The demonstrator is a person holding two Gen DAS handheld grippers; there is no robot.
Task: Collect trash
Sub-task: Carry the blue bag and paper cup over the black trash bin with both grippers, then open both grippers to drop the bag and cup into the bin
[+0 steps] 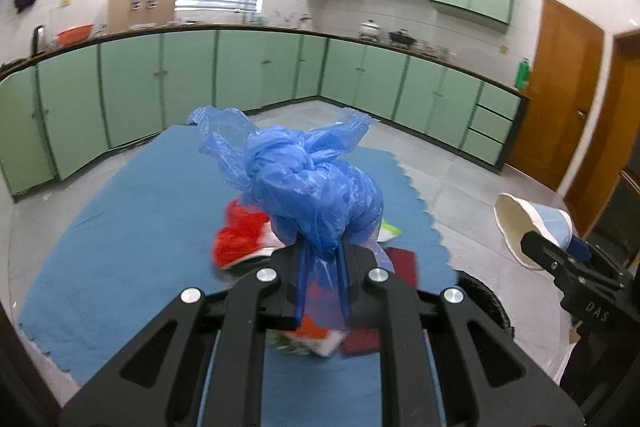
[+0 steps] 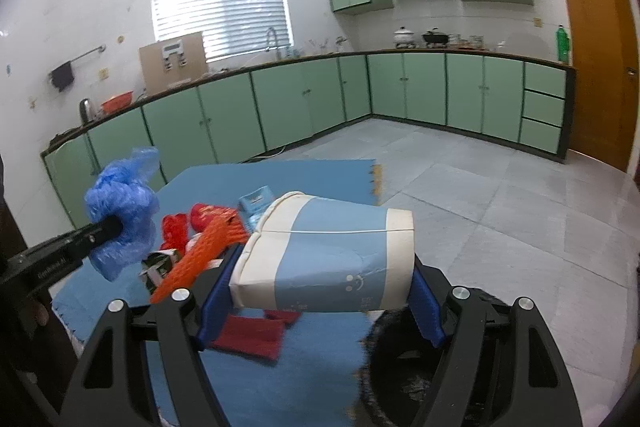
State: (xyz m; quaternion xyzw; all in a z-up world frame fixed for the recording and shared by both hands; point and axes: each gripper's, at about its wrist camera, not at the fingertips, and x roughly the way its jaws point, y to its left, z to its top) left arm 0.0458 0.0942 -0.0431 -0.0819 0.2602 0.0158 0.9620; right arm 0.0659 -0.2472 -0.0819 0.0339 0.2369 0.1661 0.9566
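My left gripper is shut on a crumpled, knotted blue plastic bag, held up above the blue mat. The same bag shows at the left of the right wrist view. My right gripper is shut on a squashed white and light-blue paper cup, which lies sideways between the blue pads; that cup is also at the right of the left wrist view. On the mat below lie red wrappers, an orange mesh piece, a small blue packet and dark red flat pieces.
A black round bin sits on the floor just under my right gripper, beside the mat's right edge. Green kitchen cabinets line the far walls, and a brown door stands at the right. Grey floor tiles stretch between.
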